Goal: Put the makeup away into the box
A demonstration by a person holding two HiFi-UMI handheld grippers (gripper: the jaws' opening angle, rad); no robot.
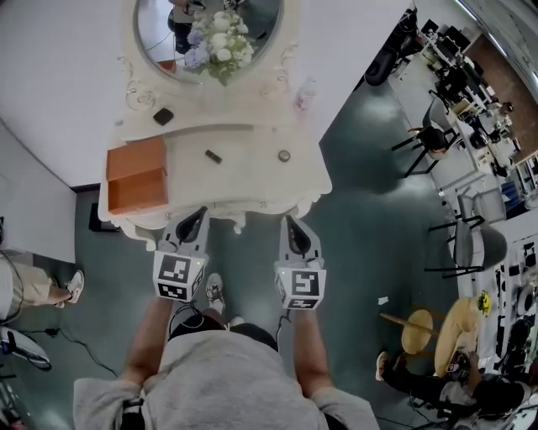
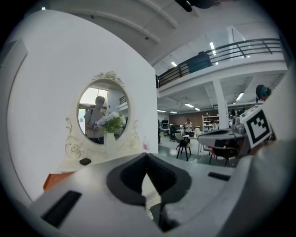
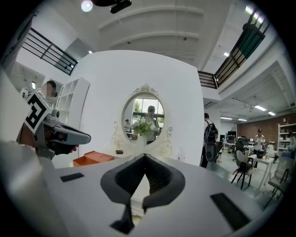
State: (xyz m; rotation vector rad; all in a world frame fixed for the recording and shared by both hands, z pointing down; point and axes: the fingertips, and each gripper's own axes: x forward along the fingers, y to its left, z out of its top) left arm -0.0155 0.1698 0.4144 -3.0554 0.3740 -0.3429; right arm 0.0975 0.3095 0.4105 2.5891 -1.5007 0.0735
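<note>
Black makeup stick [image 1: 213, 156], diag, upper-L to lower-R

A cream dressing table [image 1: 252, 180] with a scalloped edge stood against the white wall, an oval mirror [image 1: 160, 25] rising at its back; an orange box [image 1: 136, 178] sat at the left end of the top, showing two orange sections, one behind the other; a short dark stick [image 1: 213, 156] lay near the middle; a small round item [image 1: 284, 155] lay to its right, well apart; on the raised back ledge were a flat black item [image 1: 163, 116] at the left, a bunch of white and lilac flowers [image 1: 220, 42] at the centre, and a small pale bottle [image 1: 303, 94] at the right.
</note>
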